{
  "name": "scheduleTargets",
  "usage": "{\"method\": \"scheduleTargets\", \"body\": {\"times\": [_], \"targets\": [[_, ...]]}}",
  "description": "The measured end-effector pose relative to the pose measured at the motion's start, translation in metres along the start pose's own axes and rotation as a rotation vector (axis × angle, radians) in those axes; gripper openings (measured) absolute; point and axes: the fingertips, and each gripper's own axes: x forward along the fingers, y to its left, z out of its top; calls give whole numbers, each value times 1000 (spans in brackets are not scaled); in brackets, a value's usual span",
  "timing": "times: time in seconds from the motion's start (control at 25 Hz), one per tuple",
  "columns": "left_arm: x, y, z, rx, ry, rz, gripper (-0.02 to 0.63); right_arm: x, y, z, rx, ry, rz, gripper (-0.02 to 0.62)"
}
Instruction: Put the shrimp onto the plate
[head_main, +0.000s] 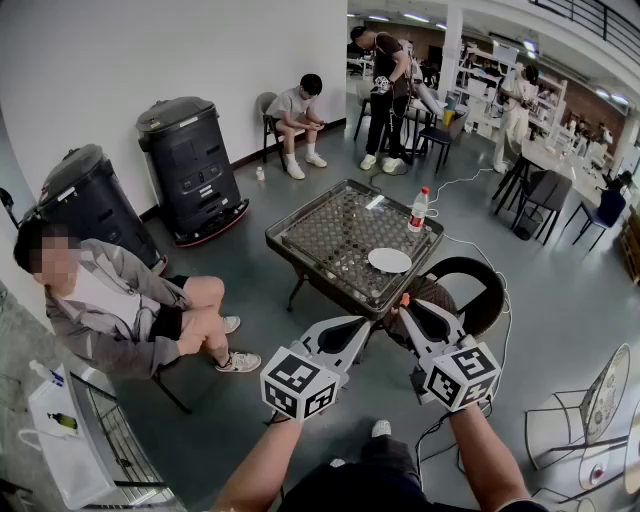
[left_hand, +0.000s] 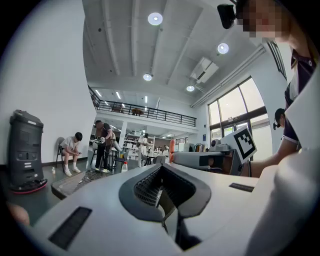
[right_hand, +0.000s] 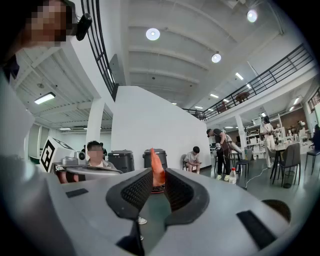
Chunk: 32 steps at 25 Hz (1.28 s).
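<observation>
An orange shrimp (right_hand: 157, 170) stands upright between the pads of my right gripper (right_hand: 157, 183), which is shut on it. In the head view the shrimp (head_main: 404, 298) and right gripper (head_main: 408, 306) hover just off the near edge of the glass-topped table (head_main: 300, 236). The white plate (head_main: 389, 260) lies empty on the table's near right part, a little beyond the shrimp. My left gripper (head_main: 352, 328) hangs beside the right one, below the table's near corner. Its jaws (left_hand: 161, 189) are shut with nothing between them.
A water bottle (head_main: 419, 208) stands at the table's far right edge. A dark round chair (head_main: 482, 290) sits close to the table's right. A seated person (head_main: 130, 305) is at the left, with two black machines (head_main: 192, 165) along the wall. Cables run over the floor.
</observation>
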Motion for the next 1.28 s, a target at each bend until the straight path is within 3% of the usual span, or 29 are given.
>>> {"method": "scheduleTargets", "body": {"times": [0.28, 0.68, 1.28], "targets": [[-1, 5, -2, -6, 1, -1, 9, 4, 4, -3, 6, 1, 2, 80], [29, 14, -10, -2, 28, -22, 9, 13, -25, -11, 35, -1, -7, 80], [114, 64, -25, -12, 84, -12, 9, 69, -116, -23, 93, 15, -15, 80]]}}
